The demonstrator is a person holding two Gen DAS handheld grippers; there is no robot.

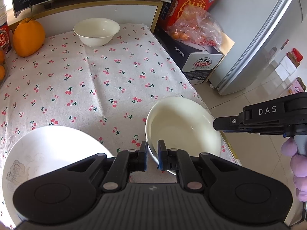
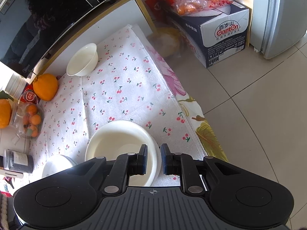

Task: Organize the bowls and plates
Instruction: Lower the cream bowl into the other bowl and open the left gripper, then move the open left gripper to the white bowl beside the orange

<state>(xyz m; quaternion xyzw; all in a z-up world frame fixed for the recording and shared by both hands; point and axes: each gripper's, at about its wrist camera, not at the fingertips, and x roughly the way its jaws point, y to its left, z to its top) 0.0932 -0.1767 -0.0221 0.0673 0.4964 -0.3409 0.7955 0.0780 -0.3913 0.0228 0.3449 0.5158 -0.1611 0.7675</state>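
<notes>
Over the cherry-print cloth on the worktop, my left hand-held gripper has its jaws narrowed to a slim gap, pinching the near rim of the cream bowl, which sits tilted near the cloth's right edge. From the right wrist view, my right hand-held gripper is just as narrow, one finger inside that bowl and one outside its wall; whether the pads actually press the wall, I cannot tell. A rose-patterned plate lies just left of the bowl, close to me. A second white bowl stands upright at the far end of the cloth, well apart. A large orange rests at the far left.
</notes>
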